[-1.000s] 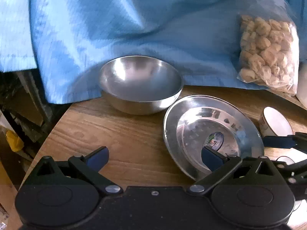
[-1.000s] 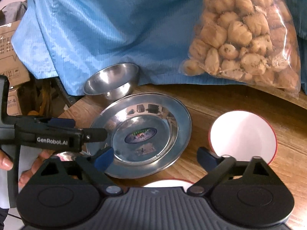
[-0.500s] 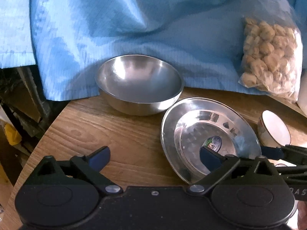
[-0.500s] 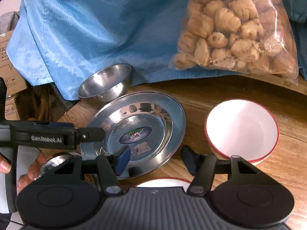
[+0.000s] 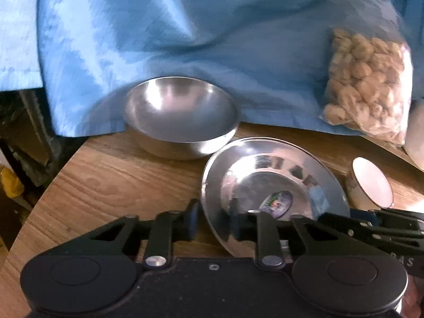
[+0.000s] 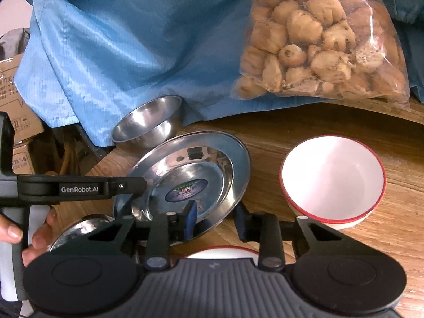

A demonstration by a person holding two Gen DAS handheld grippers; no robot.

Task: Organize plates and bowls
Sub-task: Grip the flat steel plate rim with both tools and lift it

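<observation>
Both grippers are pinching the same steel plate. The left gripper (image 5: 213, 221) has its fingers narrowed on the plate's (image 5: 273, 182) near left rim, one finger outside the edge and one over the dished inside. The right gripper (image 6: 216, 218) is likewise closed on the plate (image 6: 185, 175), its left finger lying on the inner surface and its right finger just past the near right rim. The plate sits tilted, its far edge raised (a round colored sticker shows at its center).

Just behind the plate, close to its far left rim, a steel bowl (image 6: 148, 124) stands upright on the wooden table (image 5: 106, 180), partly under the hanging fold of a blue cloth (image 5: 159, 39). To the plate's right, apart from it, a white bowl with a red rim (image 6: 332, 177) rests on the table. The rim of another white red-edged dish (image 6: 222, 251) peeks out directly below the right gripper. A clear bag of pale brown lumps (image 6: 315, 39) leans on the cloth behind the white bowl. Cardboard boxes (image 6: 13, 106) stand off the table's left side.
</observation>
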